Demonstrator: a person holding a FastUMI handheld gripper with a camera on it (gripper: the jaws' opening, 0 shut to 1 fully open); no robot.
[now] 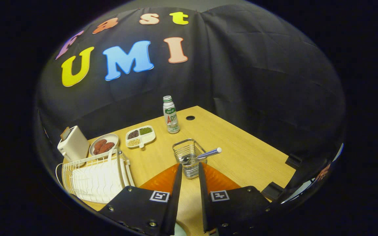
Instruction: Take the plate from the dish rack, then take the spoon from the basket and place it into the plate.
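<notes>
Wire basket (189, 156) holds spoon (199, 156); tool (189, 170) open.

basket (189, 156) base behind claw (189, 171) tips (spoon (198, 156) bowl blurred)

Single view, fisheye, riding on the gripper (189, 170) and looking forward along its two fingers, which stand parted with a gap between them. Camera sits above the near part of the table (241, 147), tilted down and across it toward the cloth wall (258, 72). Basket (189, 157) lies just ahead of the fingertips, close; rack (94, 177) near on the left; bottle (170, 114) farther back.
</notes>
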